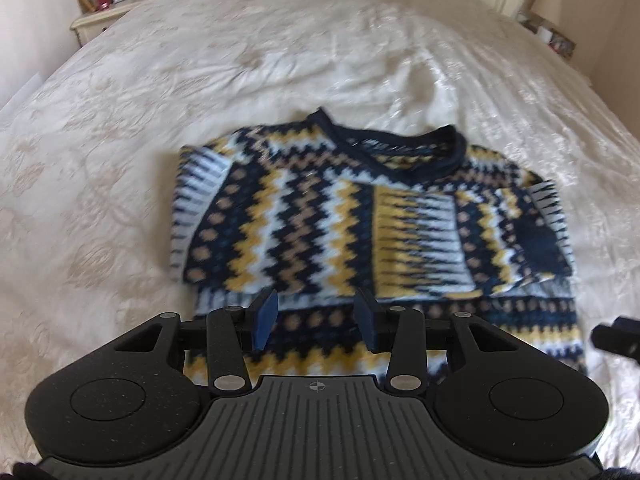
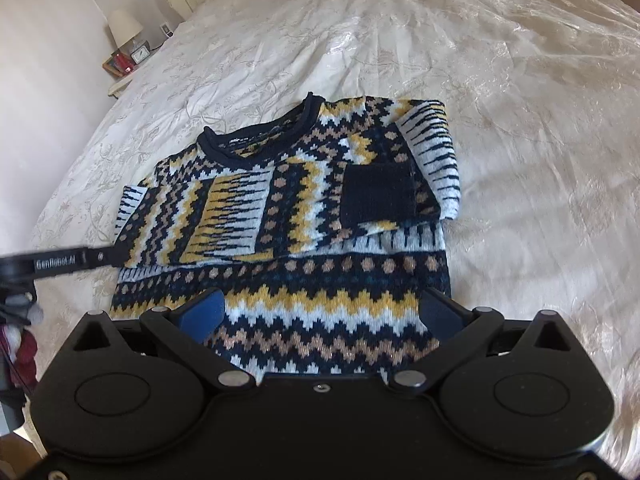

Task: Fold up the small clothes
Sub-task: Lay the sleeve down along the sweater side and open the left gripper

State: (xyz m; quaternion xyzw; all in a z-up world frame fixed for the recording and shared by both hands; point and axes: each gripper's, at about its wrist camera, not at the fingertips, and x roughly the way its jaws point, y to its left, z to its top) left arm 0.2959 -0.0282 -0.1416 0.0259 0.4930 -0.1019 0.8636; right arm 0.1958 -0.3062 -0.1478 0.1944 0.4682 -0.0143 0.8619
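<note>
Navy, mustard, tan and pale-blue zigzag knit covers the sweater [image 1: 360,232], which lies flat on the cream embroidered bedspread [image 1: 200,80], neckline toward twelve o'clock and both sleeves folded across the chest. The left wrist view has the left gripper [image 1: 316,320] above the hem, its blue pads [image 1: 266,320] part-spread with only patterned knit seen through the gap and nothing pinched. At four o'clock in that view a dark piece of the right gripper's body pokes in from the edge. The right wrist view alone shows the navy cuff [image 2: 378,196] lying square on the chest and a small label inside the collar. There the right gripper [image 2: 320,316] stands over the lower body of the sweater, jaws spread wide and holding nothing, while the left tool's branded bar enters at nine o'clock. A bedside table [image 2: 120,84] at ten o'clock carries a lamp [image 2: 125,28], a small clock [image 2: 140,55] and something red.
</note>
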